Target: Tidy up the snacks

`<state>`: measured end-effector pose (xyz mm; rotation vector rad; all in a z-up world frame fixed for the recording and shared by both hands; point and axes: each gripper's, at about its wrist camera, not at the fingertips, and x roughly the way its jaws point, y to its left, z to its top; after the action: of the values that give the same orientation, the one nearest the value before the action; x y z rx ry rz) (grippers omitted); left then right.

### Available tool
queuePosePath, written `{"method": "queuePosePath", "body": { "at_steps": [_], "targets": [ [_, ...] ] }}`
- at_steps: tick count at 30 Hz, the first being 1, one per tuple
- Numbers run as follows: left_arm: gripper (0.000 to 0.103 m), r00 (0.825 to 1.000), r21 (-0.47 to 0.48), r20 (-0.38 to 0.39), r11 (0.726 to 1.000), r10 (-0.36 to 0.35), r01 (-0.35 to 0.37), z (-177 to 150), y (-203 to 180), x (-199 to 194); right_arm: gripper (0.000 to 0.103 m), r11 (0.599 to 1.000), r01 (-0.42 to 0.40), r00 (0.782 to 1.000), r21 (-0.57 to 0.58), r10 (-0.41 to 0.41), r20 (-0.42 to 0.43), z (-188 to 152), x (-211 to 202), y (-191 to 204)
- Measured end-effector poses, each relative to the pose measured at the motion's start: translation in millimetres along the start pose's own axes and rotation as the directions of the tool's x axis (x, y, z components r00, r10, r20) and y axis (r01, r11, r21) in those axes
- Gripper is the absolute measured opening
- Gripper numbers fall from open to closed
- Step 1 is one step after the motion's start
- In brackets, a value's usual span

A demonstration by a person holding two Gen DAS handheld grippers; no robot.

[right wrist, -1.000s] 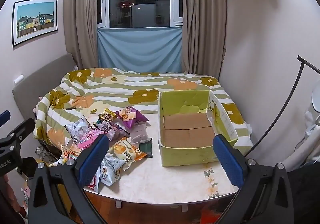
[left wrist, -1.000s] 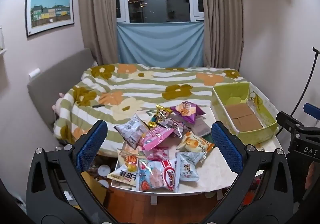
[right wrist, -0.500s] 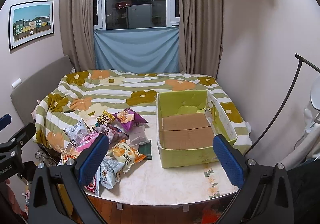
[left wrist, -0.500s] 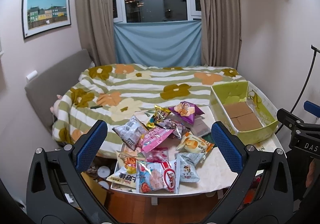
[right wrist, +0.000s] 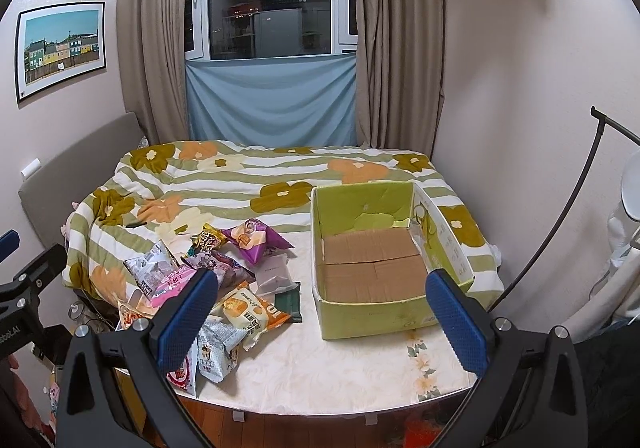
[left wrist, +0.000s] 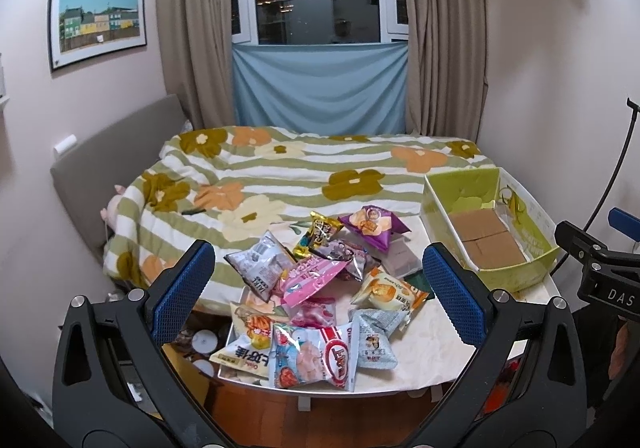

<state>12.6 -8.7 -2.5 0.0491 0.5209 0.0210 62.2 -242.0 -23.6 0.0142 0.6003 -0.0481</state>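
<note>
A heap of several snack packets [left wrist: 320, 296] lies on the left part of a white table [left wrist: 432, 344]; it also shows in the right wrist view [right wrist: 224, 280]. A purple packet [left wrist: 374, 224] sits at its far side, a pink packet [left wrist: 312, 276] in the middle, a red-and-white packet [left wrist: 314, 358] at the near edge. An open green cardboard box [right wrist: 372, 256] stands empty on the table's right; it also shows in the left wrist view [left wrist: 488, 232]. My left gripper [left wrist: 318, 300] is open and empty, held back above the heap. My right gripper [right wrist: 320, 312] is open and empty before the box.
A bed with a flowered green-striped quilt [left wrist: 304, 176] lies just behind the table. Walls close in on the left and right. A black lamp stand [right wrist: 560, 216] leans at the right. The right gripper's body [left wrist: 600, 272] shows at the right edge of the left wrist view.
Both views have shifted slightly: the room sits a little lower in the frames than a second ago, the table about where it was. Both grippers stay open. The snacks and box have not moved.
</note>
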Motion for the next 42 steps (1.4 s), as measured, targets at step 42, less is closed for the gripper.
{"method": "queuePosePath", "body": {
  "at_steps": [42],
  "targets": [
    [0.103, 1.000, -0.005, -0.009, 1.000, -0.008, 0.008, 0.0, -10.1, 1.0, 0.103, 1.000, 0.000, 1.000, 0.006, 0.000, 0.001, 2.1, 1.7, -1.9]
  ]
}}
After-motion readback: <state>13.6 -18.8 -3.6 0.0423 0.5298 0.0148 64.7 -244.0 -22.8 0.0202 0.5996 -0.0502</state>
